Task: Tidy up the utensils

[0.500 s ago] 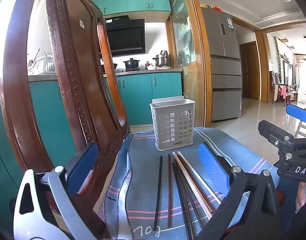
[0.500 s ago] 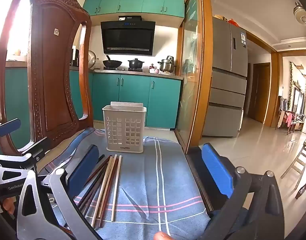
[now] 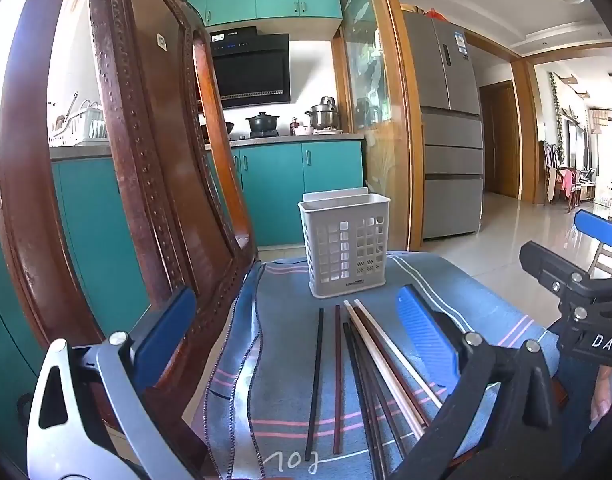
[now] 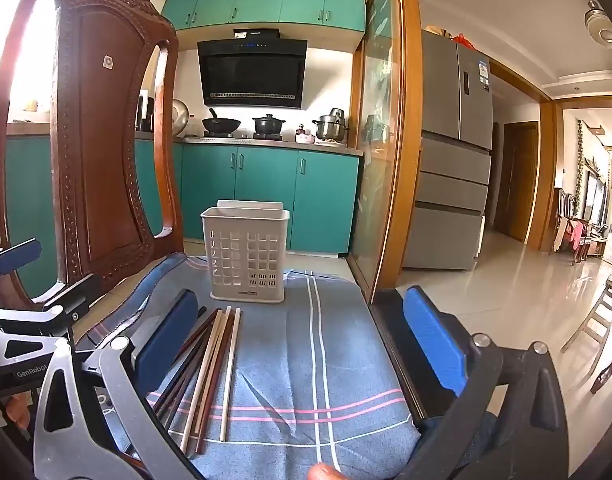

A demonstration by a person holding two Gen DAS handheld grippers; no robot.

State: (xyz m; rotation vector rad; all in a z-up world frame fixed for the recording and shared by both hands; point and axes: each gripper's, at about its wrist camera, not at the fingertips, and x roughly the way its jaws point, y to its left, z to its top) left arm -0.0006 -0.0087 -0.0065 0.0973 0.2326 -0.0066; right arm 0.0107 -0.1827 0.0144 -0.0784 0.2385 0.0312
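Several chopsticks, black, dark red and pale wood, lie side by side on a blue striped cloth (image 3: 281, 344); their bundle (image 3: 370, 364) shows in the left wrist view and again as the chopsticks (image 4: 209, 368) in the right wrist view. A white slotted plastic utensil basket (image 3: 346, 246) stands upright just beyond their far tips, seen also as the basket (image 4: 247, 254). My left gripper (image 3: 295, 332) hovers over the chopsticks, open and holding nothing. My right gripper (image 4: 301, 340) is to their right, open with only cloth between its blue pads.
A carved wooden chair back (image 3: 153, 168) rises close on the left, also the chair back (image 4: 101, 152). The cloth's right edge (image 4: 386, 344) drops to a tiled floor (image 4: 506, 296). Teal cabinets, a stove with pots and a grey fridge (image 4: 454, 152) stand behind.
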